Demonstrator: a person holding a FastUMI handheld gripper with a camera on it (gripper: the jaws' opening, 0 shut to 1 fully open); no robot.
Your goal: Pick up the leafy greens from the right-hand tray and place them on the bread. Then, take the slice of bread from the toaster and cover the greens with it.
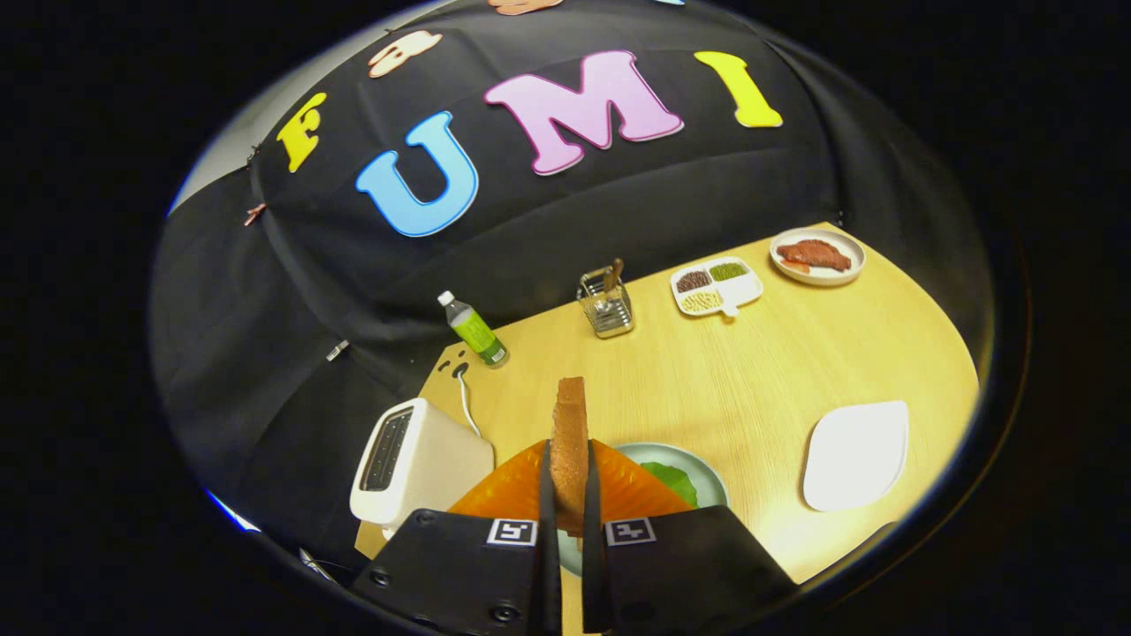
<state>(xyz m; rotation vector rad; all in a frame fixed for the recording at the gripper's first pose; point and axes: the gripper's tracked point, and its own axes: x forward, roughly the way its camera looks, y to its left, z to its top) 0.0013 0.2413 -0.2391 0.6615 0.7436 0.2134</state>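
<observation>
Bread slice (570, 442), one piece seen edge-on, stands upright in the lower middle of the frame, clamped between the two fingers of the gripper (570, 517), which press on it from either side with only the slice's thickness between them. The gripper is held level above the table, pointing forward over a pale green plate (707, 477) in the lower centre, so the slice hangs just above that plate. On the plate lie the leafy greens (671, 481), a single green patch just right of the fingers; whatever lies beneath them is hidden by the gripper. One white toaster (415, 464) sits at the lower left, close beside the fingers, with its slot facing up and a white cord running back from it. One empty white tray (855, 455) lies at the lower right, apart from the plate. Farther back on the wooden table (751, 371) stand one green bottle (474, 331) at centre left, one wire utensil holder (606, 305) in the middle, one divided dish (716, 286) with three fillings to its right, and one round plate of reddish food (817, 256) at the upper right.
</observation>
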